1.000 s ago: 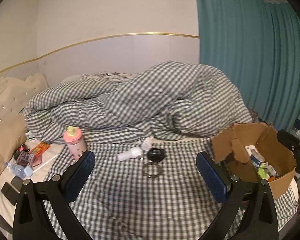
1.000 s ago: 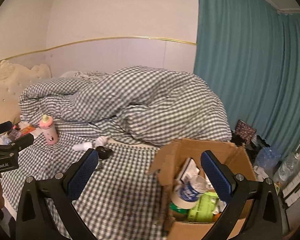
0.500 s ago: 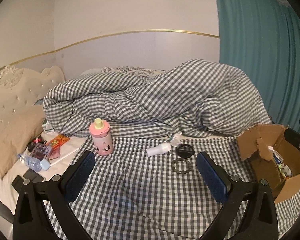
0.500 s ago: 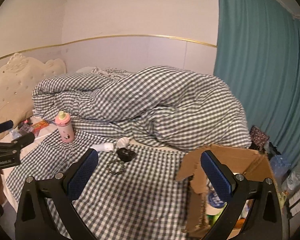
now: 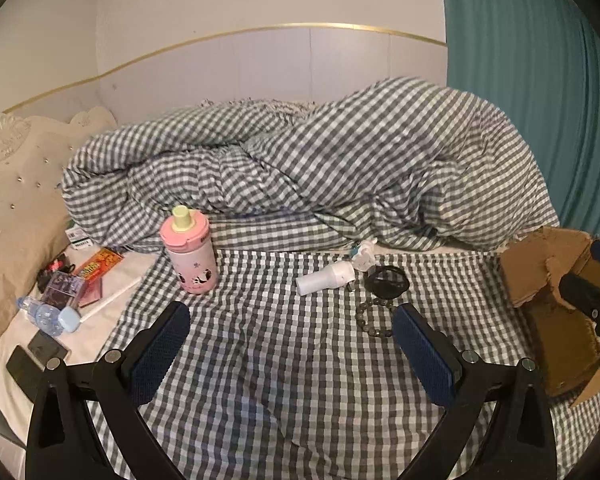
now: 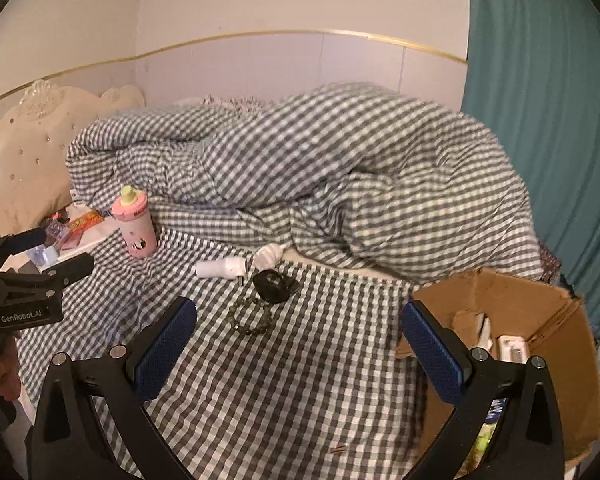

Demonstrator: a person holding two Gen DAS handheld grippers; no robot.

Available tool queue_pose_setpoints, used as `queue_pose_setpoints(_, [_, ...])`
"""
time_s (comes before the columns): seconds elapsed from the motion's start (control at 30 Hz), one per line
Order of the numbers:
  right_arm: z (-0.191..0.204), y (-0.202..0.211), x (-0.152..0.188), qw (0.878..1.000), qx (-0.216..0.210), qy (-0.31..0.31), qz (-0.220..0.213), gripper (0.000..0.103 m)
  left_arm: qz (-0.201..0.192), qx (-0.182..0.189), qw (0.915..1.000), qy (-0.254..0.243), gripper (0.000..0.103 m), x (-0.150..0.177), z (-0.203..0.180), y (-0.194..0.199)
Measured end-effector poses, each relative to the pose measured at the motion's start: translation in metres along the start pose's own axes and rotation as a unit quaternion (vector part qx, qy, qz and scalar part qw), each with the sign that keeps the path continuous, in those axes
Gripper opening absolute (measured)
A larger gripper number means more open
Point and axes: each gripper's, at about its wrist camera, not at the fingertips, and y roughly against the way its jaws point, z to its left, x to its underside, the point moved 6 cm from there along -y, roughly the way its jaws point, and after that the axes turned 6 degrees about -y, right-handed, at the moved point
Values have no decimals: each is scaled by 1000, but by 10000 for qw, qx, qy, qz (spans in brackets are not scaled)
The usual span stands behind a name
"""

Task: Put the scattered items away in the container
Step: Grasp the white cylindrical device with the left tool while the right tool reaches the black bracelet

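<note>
Both grippers are held with their blue-padded fingers spread wide and nothing between them: the left gripper (image 5: 290,354) and the right gripper (image 6: 300,346), above the grey-and-white checked bed sheet (image 5: 260,380). The torn brown cardboard box (image 6: 540,320) is cut off at the right edge in the left wrist view, its inside hidden; its contents are partly seen only in the right wrist view, though they are hard to identify. On the sheet lie a pink drinking bottle with a pale green spout (image 5: 191,254), a white plastic tube (image 5: 325,279), a black round lid-like object (image 5: 386,281) and a dark beaded bracelet (image 5: 374,318), all outside the box.
</note>
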Motion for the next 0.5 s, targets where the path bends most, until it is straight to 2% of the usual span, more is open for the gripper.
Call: queue_pose_setpoints(0.5, [6, -128, 15, 9973, -77, 79, 724, 103, 626, 285, 9976, 47, 103, 10, -9, -147])
